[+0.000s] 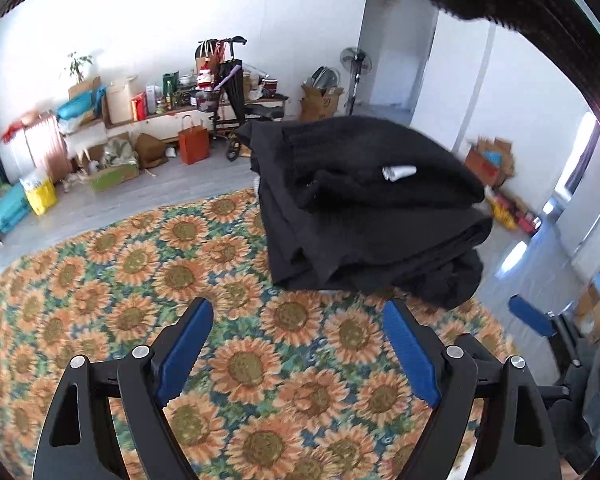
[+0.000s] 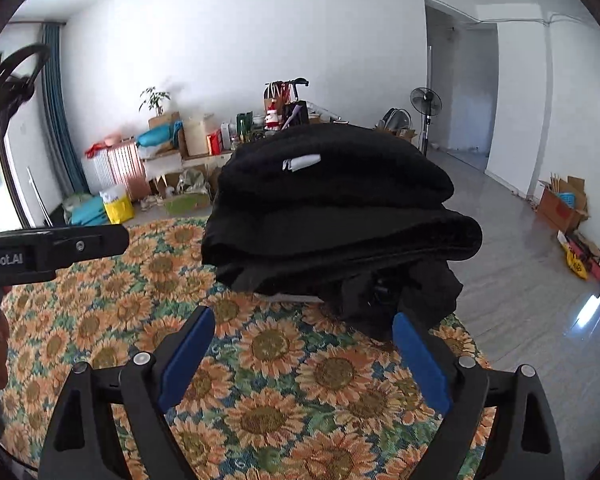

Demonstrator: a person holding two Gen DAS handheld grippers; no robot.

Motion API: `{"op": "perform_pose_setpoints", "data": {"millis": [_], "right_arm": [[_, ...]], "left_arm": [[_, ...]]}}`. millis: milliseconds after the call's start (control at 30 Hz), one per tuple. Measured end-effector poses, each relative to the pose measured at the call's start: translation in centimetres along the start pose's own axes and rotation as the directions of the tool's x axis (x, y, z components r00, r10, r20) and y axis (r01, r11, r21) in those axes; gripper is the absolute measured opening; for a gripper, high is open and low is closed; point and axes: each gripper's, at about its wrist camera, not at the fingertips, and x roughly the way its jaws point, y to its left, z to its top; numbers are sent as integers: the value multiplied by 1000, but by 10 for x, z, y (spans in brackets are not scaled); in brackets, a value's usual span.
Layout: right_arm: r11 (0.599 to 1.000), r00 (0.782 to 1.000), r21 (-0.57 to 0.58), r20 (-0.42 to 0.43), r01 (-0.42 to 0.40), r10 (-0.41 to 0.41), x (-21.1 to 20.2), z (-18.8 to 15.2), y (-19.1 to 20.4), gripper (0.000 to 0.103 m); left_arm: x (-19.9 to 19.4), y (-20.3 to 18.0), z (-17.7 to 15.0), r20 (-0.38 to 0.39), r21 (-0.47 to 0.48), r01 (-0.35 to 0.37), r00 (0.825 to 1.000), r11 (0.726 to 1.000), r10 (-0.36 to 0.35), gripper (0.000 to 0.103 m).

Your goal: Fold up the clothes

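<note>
A stack of folded black clothes [image 1: 364, 208] lies on the sunflower-pattern cloth [image 1: 140, 280], with a small white tag [image 1: 398, 171] on top. In the right wrist view the stack [image 2: 332, 216] fills the middle, white tag [image 2: 302, 163] on top. My left gripper [image 1: 298, 322] is open and empty, just short of the stack's near edge. My right gripper [image 2: 304, 330] is open and empty, its right finger [image 2: 418, 360] close to a loose hanging fold of the pile. The right gripper's blue finger also shows in the left wrist view [image 1: 530, 316].
The left gripper's black body [image 2: 52, 250] reaches in from the left of the right wrist view. The table edge falls to a grey floor [image 2: 520, 272]. Boxes, bags and a shelf [image 1: 140, 120] line the far wall, with a standing fan [image 2: 426, 104] by the doorway.
</note>
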Motion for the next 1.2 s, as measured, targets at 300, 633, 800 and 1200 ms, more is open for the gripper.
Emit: {"op": "perform_pose_setpoints", "data": {"millis": [300, 633, 800, 1200], "right_arm": [[997, 990, 52, -128, 58, -51, -40, 43, -14, 94], [993, 980, 93, -189, 79, -60, -58, 66, -41, 94], [988, 978, 114, -193, 102, -79, -59, 80, -54, 94], [990, 969, 84, -232, 111, -89, -50, 104, -56, 94]], "left_arm": [[11, -11, 11, -90, 21, -56, 994, 998, 58, 89], [15, -12, 47, -133, 22, -85, 987, 996, 87, 91], [8, -1, 61, -146, -14, -55, 988, 998, 52, 91], [24, -5, 85, -226, 65, -80, 970, 995, 93, 91]]}}
